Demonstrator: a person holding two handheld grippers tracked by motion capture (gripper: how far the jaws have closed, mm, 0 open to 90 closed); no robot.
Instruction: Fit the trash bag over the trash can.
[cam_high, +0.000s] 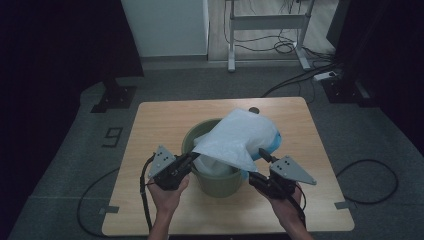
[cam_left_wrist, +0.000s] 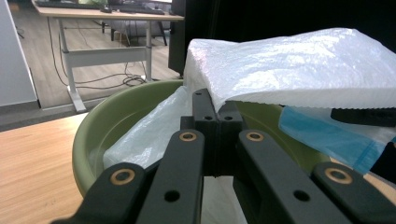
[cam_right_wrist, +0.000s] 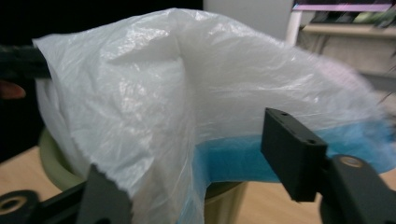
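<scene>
An olive-green bucket (cam_high: 220, 185) (cam_left_wrist: 93, 140) (cam_right_wrist: 51, 158) stands in the middle of the wooden table (cam_high: 160, 125). A white plastic bag (cam_high: 240, 135) (cam_left_wrist: 299, 65) (cam_right_wrist: 140, 93) lies puffed up across its rim, with a blue layer (cam_high: 274, 142) (cam_left_wrist: 327, 135) (cam_right_wrist: 233, 161) under its right side. At the bucket's left rim my left gripper (cam_high: 192, 157) (cam_left_wrist: 217, 112) is shut on the bag's serrated edge. To the right of the bucket my right gripper (cam_high: 257, 165) (cam_right_wrist: 196, 163) has its jaws wide apart; the bag hangs between them, draped over the left one.
A small dark round object (cam_high: 254, 110) sits near the table's far edge. Beyond the table are a white desk frame (cam_high: 267, 22) with cables on the floor and black stands at the left (cam_high: 114, 95) and the right (cam_high: 345, 87). A black cable (cam_high: 370, 180) loops on the floor at the right.
</scene>
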